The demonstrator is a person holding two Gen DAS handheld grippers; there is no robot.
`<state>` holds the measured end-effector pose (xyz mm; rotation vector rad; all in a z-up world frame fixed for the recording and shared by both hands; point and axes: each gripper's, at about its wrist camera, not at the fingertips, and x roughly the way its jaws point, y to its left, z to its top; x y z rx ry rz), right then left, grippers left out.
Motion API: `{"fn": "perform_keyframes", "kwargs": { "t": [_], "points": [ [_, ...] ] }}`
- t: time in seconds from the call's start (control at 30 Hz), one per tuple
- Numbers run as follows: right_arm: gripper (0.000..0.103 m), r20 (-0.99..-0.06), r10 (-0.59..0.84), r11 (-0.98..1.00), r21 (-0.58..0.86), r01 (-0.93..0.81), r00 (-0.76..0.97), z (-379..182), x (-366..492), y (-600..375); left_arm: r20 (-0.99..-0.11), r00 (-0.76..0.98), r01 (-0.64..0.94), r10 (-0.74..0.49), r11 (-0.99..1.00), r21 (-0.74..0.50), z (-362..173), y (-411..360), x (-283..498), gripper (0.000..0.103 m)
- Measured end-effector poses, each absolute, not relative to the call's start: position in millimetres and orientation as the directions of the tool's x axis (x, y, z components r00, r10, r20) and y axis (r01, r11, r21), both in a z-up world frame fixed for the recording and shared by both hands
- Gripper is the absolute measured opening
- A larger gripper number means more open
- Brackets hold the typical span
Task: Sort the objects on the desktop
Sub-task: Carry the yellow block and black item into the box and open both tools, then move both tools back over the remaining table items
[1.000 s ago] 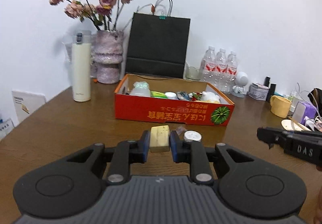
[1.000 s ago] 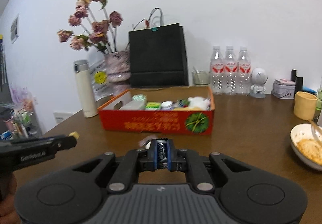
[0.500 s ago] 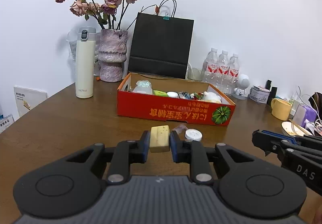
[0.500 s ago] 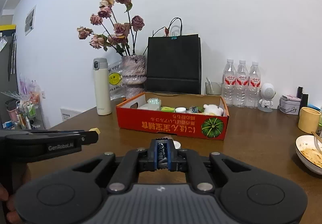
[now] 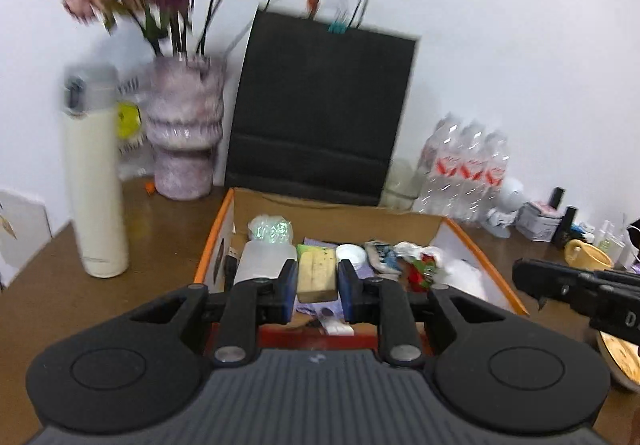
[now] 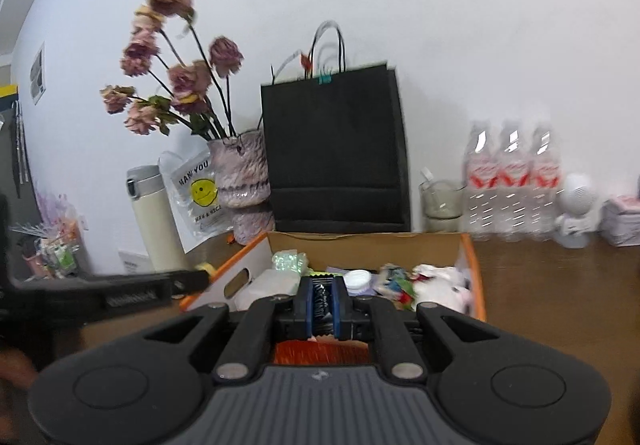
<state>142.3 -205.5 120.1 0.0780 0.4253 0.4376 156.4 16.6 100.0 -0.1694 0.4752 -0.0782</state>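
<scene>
My left gripper point(image 5: 318, 277) is shut on a yellow block point(image 5: 316, 275) with a green-stained top and holds it over the open red cardboard box point(image 5: 492, 265). The box holds a clear bottle point(image 5: 264, 259), a white cap point(image 5: 351, 253) and several small items. My right gripper point(image 6: 321, 301) is shut on a small dark ridged clip-like object point(image 6: 320, 299), also above the box point(image 6: 474, 277). The right gripper shows at the right edge of the left wrist view point(image 5: 538, 285); the left gripper shows at the left of the right wrist view point(image 6: 196, 279).
A white thermos point(image 5: 98, 181), a vase of dried roses point(image 5: 184, 133) and a black paper bag point(image 5: 320, 113) stand behind the box. Water bottles point(image 5: 468, 169), a small white robot figure point(image 5: 506, 205), a yellow mug point(image 5: 586, 255) and a food bowl point(image 5: 618, 359) are at the right.
Both grippers have moved forward and up, from in front of the box to over its open top, each still holding its object. The views are motion-blurred.
</scene>
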Motion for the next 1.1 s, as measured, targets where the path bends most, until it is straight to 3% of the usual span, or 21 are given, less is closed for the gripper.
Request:
{"fn": "perform_keyframes", "kwargs": {
  "t": [0.13,0.2,0.37,0.47,0.57,0.67,0.7,0.77,0.8,0.87,0.93,1.1],
  "points": [
    [0.008,-0.531,0.486,0.871,0.228,-0.436,0.694,109.8,218.0,-187.3,-0.579,0.796,0.059,-0.176,0.975,-0.215,78.6,26.0,218.4,0.022],
    [0.008,-0.608,0.474,0.876,0.254,-0.409,0.637,96.0,250.1,-179.4,-0.621,0.769,0.023,-0.149,0.978,-0.206,71.2,28.6,236.4,0.022],
    [0.01,-0.705,0.462,0.88,0.291,-0.375,0.538,68.5,293.1,-165.3,-0.657,0.741,0.013,-0.142,0.98,-0.198,64.0,35.1,253.3,0.022],
    [0.018,-0.746,0.435,0.891,0.275,-0.362,0.504,60.2,303.7,-157.1,-0.659,0.741,0.009,-0.129,0.983,-0.183,66.8,40.2,254.9,0.036],
    [0.035,-0.751,0.417,0.9,0.264,-0.346,0.513,63.1,306.8,-157.3,-0.65,0.75,0.005,-0.125,0.983,-0.184,74.9,45.6,252.3,0.037],
    [0.046,-0.741,0.421,0.9,0.27,-0.342,0.523,75.1,304.9,-159.3,-0.653,0.748,0.004,-0.121,0.984,-0.178,84.6,49.1,248.9,0.041],
    [0.053,-0.742,0.415,0.903,0.264,-0.339,0.527,80.5,303.0,-160.0,-0.662,0.74,0.005,-0.115,0.986,-0.166,88.2,48.6,247.8,0.045],
    [0.065,-0.753,0.389,0.913,0.238,-0.331,0.531,89.6,300.1,-160.3,-0.693,0.712,0.02,-0.109,0.991,-0.136,93.4,44.8,247.2,0.066],
    [0.073,-0.771,0.364,0.921,0.217,-0.322,0.522,93.7,299.5,-160.0,-0.714,0.693,0.026,-0.1,0.993,-0.114,95.8,41.3,246.9,0.081],
    [0.079,-0.798,0.345,0.924,0.198,-0.326,0.494,99.0,298.9,-160.6,-0.732,0.68,0.023,-0.049,0.999,-0.046,102.1,32.4,242.8,0.086],
    [0.079,-0.821,0.331,0.927,0.191,-0.323,0.465,103.4,298.0,-163.3,-0.737,0.676,0.007,0.003,1.0,0.011,107.9,24.9,238.4,0.103],
    [0.083,-0.843,0.247,0.956,0.13,-0.264,0.478,115.6,282.2,-179.0,-0.724,0.688,-0.001,0.052,0.997,0.071,121.9,14.7,218.7,0.103]
  ]
}}
